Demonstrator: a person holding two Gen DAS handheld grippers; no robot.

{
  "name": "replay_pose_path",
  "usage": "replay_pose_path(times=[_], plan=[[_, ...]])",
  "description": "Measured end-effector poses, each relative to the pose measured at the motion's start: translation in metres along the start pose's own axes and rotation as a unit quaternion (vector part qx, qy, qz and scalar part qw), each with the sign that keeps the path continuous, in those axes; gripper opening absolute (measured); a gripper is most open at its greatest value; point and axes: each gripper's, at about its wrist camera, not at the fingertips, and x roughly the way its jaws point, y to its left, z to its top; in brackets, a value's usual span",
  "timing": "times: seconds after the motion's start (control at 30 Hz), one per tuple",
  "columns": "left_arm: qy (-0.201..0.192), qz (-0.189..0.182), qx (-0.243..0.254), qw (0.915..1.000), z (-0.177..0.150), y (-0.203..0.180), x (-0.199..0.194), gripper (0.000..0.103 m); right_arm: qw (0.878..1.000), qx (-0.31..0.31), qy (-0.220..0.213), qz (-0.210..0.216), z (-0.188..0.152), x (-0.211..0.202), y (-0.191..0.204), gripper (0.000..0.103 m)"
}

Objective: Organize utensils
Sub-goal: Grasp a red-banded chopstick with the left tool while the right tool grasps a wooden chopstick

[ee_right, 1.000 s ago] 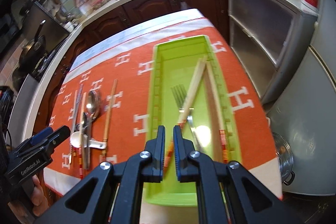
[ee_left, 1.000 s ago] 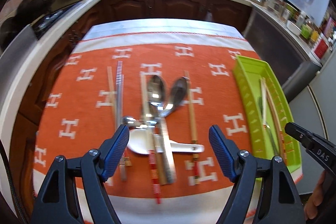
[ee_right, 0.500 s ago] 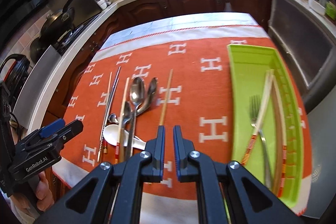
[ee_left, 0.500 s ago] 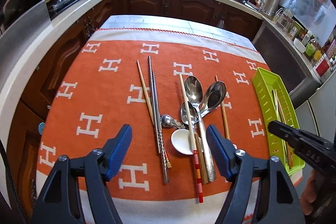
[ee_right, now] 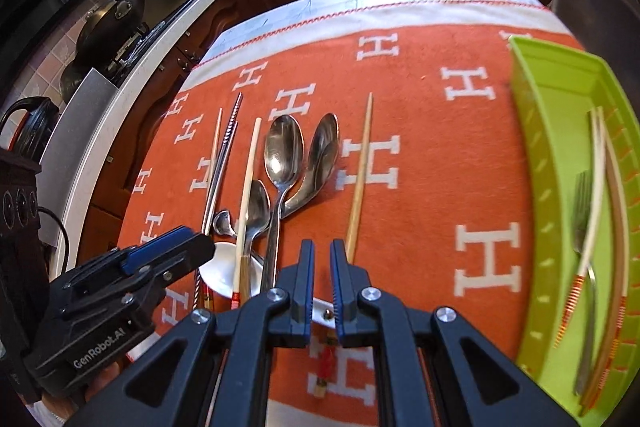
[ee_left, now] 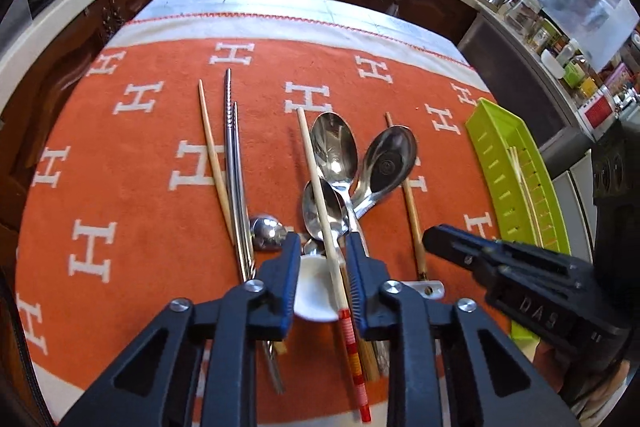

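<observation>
Left wrist view: left gripper [ee_left: 322,249] hovers over the white spoon [ee_left: 314,293], jaws narrowed around a pale chopstick [ee_left: 320,195], seemingly not yet pinching. Right wrist view: right gripper [ee_right: 321,269] nearly closed, holding nothing; green tray [ee_right: 560,79] contains a fork [ee_right: 581,211] and chopsticks.

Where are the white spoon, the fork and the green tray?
White spoon [ee_left: 314,289], left wrist view: its bowl.
Fork [ee_right: 581,203], right wrist view: its tines.
Green tray [ee_right: 560,83], right wrist view: bare floor.
</observation>
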Motion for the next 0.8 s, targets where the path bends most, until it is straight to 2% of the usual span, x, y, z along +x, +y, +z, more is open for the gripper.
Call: replay_pose_path(times=[0.17,0.47,0.53,0.57,0.8], plan=[[0.014,-0.002,-0.013,0.9998,0.006,0.0,0.018,0.015,1.0,-0.003,0.013,-0.009,0.001,0.02,-0.003,0.008],[0.028,0.018,-0.009,0.9994,0.01,-0.006,0.035,0.01,0.996,-0.068,-0.013,-0.05,-0.004,0.022,0.013,0.004],[0.026,0.026,-0.008,0.9993,0.01,-0.009,0.038,0.008,0.997,-0.06,0.018,-0.039,-0.006,0.03,0.01,0.005],[0.026,0.028,-0.007,0.9993,0.01,-0.009,0.038,0.007,0.998,-0.055,0.001,-0.035,-0.007,0.027,0.009,0.005],[0.016,0.042,-0.018,0.9988,0.009,-0.007,0.039,0.003,1.0,0.005,0.012,0.016,-0.005,0.025,-0.015,0.0]])
